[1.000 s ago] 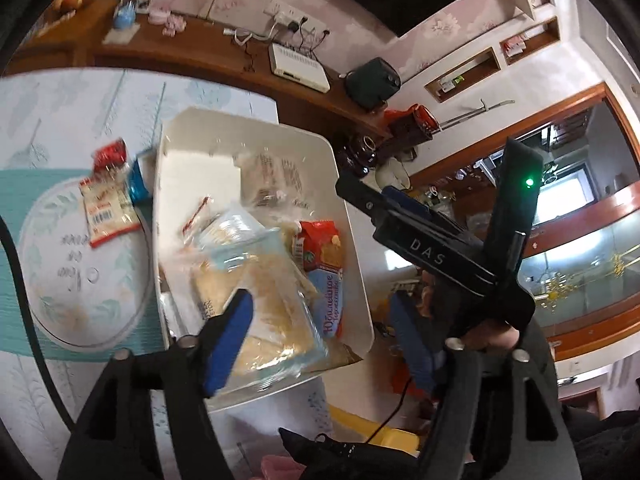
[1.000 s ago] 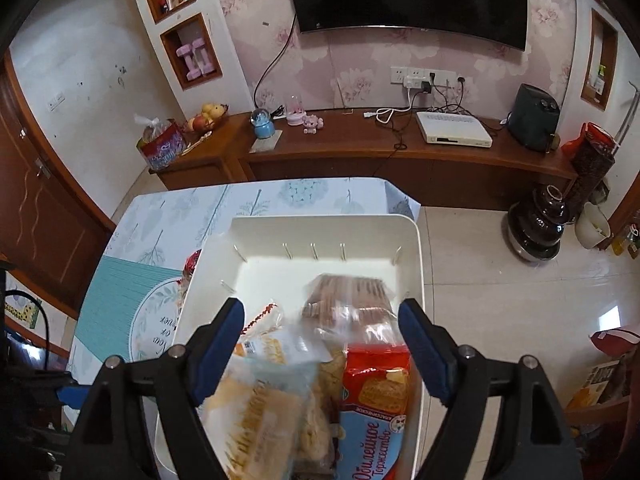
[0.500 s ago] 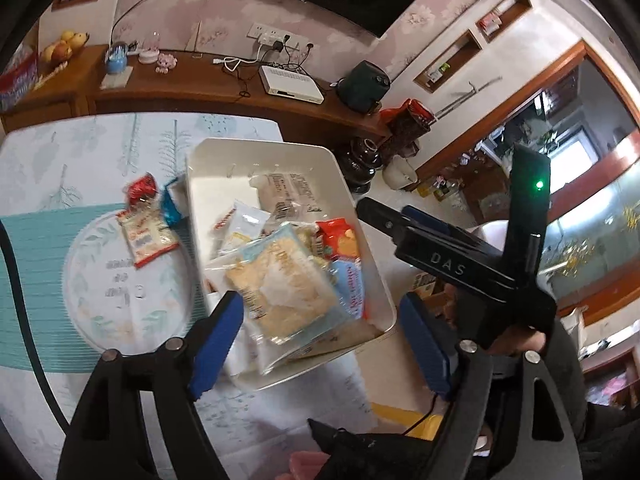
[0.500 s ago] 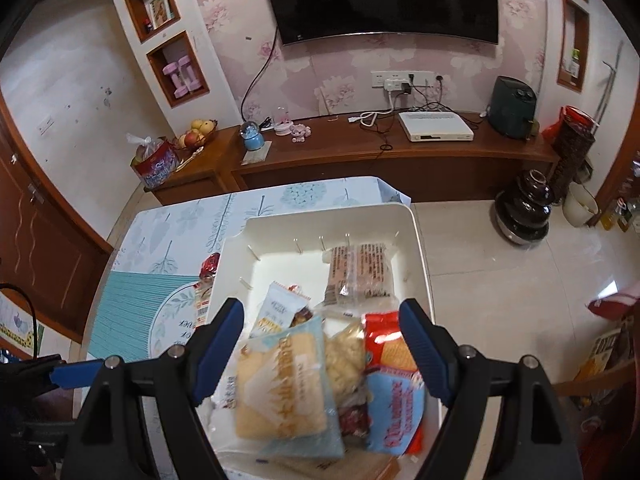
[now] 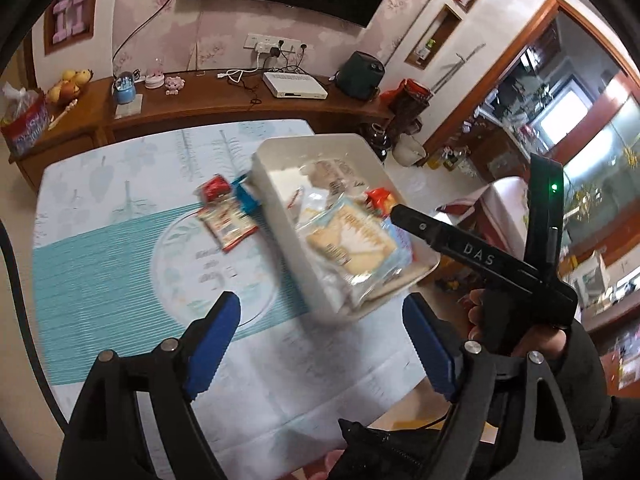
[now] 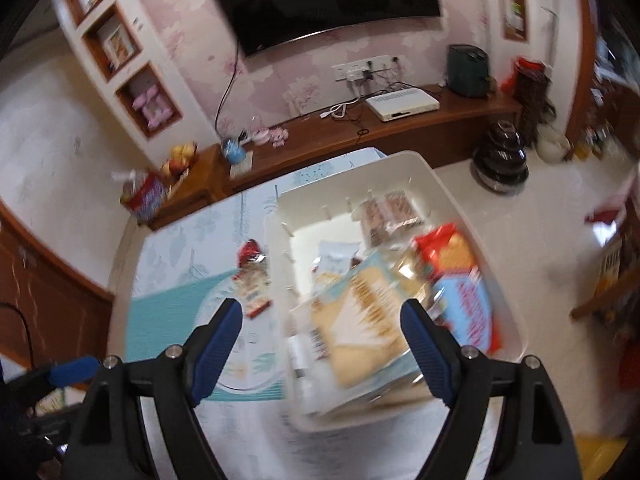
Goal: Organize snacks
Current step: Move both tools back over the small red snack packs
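Observation:
A white bin sits on the table's right side, holding several snack packs: a yellow cracker pack, a red and blue biscuit pack, a brown pack. Beside the bin's left wall lie a red and white sachet, a small red pack and a blue pack. My left gripper is open and empty above the table, short of the bin. My right gripper is open and empty over the bin's near end; its body shows in the left wrist view.
The table carries a pale leaf-print cloth with a teal mat. Behind it is a wooden sideboard with fruit, ornaments and a white box. A dark urn stands on the floor to the right.
Both grippers have pulled back and up from the bin, so it looks smaller and farther. The left gripper let go of the yellow cracker pack, which now lies in the bin.

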`<state>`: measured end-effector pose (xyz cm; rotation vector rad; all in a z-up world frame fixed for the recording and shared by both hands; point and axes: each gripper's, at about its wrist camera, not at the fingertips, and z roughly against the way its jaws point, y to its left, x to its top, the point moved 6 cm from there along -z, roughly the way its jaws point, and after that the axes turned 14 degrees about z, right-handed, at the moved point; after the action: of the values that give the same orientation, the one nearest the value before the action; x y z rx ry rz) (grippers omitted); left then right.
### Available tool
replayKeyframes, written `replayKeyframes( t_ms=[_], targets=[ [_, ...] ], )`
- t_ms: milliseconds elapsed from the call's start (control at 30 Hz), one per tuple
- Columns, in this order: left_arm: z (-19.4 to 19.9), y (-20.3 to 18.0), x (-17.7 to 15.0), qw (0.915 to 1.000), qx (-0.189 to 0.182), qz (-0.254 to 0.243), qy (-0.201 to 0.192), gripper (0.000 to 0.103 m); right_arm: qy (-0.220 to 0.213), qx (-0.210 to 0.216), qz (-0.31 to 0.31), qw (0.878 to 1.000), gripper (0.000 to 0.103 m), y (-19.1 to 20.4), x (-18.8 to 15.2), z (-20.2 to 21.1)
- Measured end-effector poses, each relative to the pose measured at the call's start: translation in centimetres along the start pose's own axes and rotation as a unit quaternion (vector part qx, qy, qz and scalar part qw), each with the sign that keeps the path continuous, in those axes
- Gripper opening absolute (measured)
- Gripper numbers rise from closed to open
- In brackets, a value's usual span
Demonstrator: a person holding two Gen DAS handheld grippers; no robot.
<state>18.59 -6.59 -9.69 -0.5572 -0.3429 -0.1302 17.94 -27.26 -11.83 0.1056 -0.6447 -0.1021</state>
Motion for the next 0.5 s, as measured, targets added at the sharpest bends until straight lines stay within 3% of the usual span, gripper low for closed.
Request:
replayKeyframes(
  t_ms=[167,500],
  targets=[
    [2.6,3.3,-1.1,0.9993,0.012,-0.035,0.008,0.085,-0.01,-0.025,-0.052,0.998,0.082,3.1,-3.2,0.7],
    [5.3,8.2,0.6,0.9945,0.043,-0.094,0.019,0.085,-0.021,-0.054,-0.072,0.996,0.082,9.7,-7.0,0.6]
  ],
)
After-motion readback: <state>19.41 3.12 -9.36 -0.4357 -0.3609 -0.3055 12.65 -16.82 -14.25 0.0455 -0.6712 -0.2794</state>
